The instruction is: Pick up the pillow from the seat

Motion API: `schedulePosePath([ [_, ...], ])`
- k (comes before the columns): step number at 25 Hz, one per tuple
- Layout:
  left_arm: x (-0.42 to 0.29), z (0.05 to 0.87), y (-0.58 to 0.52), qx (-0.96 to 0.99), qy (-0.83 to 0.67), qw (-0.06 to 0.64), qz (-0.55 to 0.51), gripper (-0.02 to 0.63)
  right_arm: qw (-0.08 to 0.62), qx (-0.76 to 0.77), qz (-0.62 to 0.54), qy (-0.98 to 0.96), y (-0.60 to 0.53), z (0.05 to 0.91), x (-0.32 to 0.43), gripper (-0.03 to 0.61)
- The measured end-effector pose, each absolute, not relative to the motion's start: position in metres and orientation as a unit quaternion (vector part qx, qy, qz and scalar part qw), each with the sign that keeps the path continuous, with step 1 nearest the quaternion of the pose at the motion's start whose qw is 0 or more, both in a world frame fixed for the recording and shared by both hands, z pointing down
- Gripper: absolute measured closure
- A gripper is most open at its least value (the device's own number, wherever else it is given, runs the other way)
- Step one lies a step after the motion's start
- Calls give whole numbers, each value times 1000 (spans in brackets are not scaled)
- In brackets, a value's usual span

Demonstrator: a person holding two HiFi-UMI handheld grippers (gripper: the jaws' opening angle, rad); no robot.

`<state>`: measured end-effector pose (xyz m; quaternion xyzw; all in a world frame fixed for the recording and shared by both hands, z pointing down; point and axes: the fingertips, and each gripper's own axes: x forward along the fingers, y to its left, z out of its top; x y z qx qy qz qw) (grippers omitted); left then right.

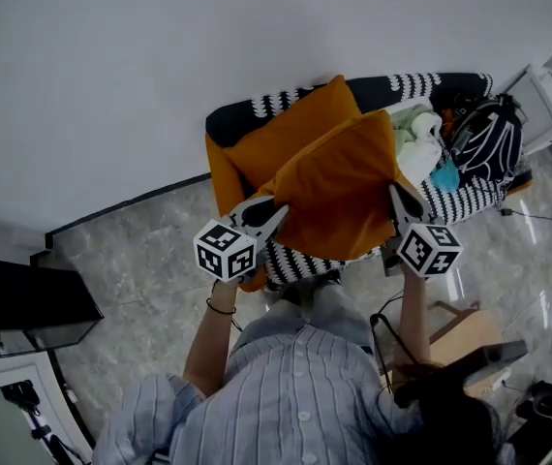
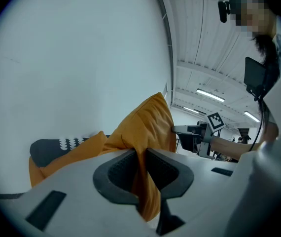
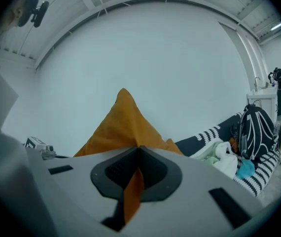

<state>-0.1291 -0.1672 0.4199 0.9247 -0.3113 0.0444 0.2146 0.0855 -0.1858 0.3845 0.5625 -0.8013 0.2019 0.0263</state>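
Observation:
An orange pillow (image 1: 339,194) hangs in the air in front of the seat (image 1: 450,201), held by both grippers. My left gripper (image 1: 274,217) is shut on the pillow's left lower edge; orange fabric (image 2: 141,172) runs pinched between its dark pads. On the pillow's right edge my right gripper (image 1: 398,204) is shut, with a thin fold of fabric (image 3: 133,186) between its pads. A second orange pillow (image 1: 281,129) still leans on the seat's backrest behind it. The seat has a black cover with white patterned bands.
A black-and-white backpack (image 1: 489,136) and light clothes (image 1: 417,143) lie on the seat's right part. A white wall (image 1: 111,85) rises behind it. A dark box (image 1: 24,303) stands at the left, a wooden stool (image 1: 465,332) at the lower right on the grey floor.

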Motion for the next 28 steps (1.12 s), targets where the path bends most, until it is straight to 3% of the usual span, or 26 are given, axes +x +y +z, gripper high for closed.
schedulePosePath([
  [17,-132,401,-91,924,-314,212,39,541,4,573,201,-795,-109,372,87,557],
  [28,-113,396,13,918,-334,210,47,546,4,549,204,-810,-9,376,108,557],
])
